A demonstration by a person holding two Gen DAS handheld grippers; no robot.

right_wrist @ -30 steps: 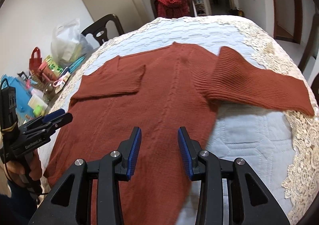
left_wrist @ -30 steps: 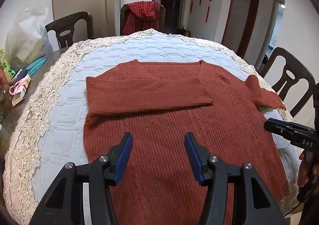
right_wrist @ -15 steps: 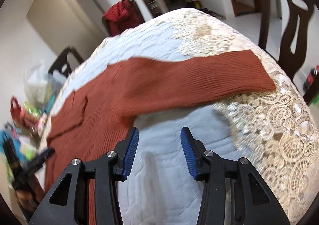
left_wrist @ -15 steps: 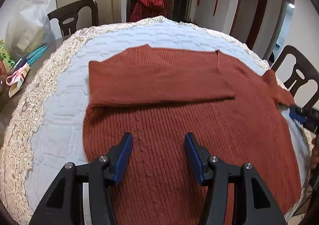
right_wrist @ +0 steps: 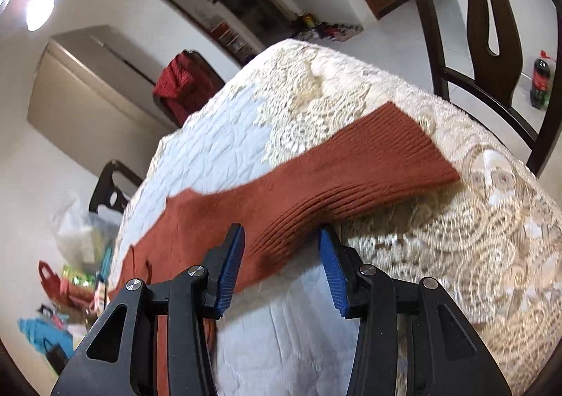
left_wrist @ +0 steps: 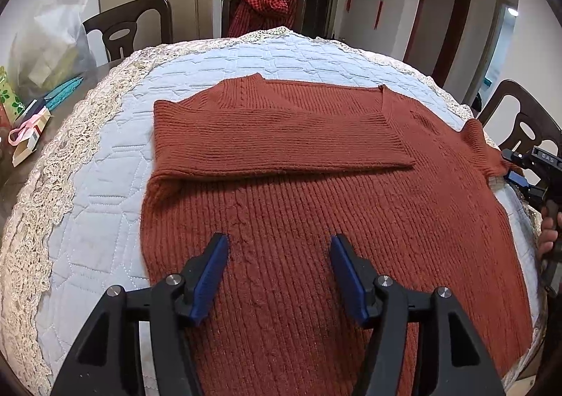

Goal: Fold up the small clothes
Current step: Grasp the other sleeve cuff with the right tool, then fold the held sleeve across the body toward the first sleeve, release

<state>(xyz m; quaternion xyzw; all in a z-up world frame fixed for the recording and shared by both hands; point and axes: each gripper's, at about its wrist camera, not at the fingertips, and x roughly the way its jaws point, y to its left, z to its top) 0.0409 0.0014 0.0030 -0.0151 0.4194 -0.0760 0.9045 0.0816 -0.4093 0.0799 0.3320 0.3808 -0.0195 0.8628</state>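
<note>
The sweater [left_wrist: 316, 220] lay flat on the table [left_wrist: 87, 220], one sleeve already folded. The right gripper [right_wrist: 281, 255], open, straddled the other sleeve [right_wrist: 351, 178] to grasp it; the left gripper [left_wrist: 279, 269] hovered open.

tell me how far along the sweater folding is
Done: one sleeve of the rust-red ribbed knit sweater already lies folded across its chest. In hand: the right gripper is open with the other sleeve between its fingers, not yet clamped; that sleeve lies stretched over the lace-edged quilted tablecloth. The left gripper hovers open over the hem. Left: fold this sleeve in, then the body.
</note>
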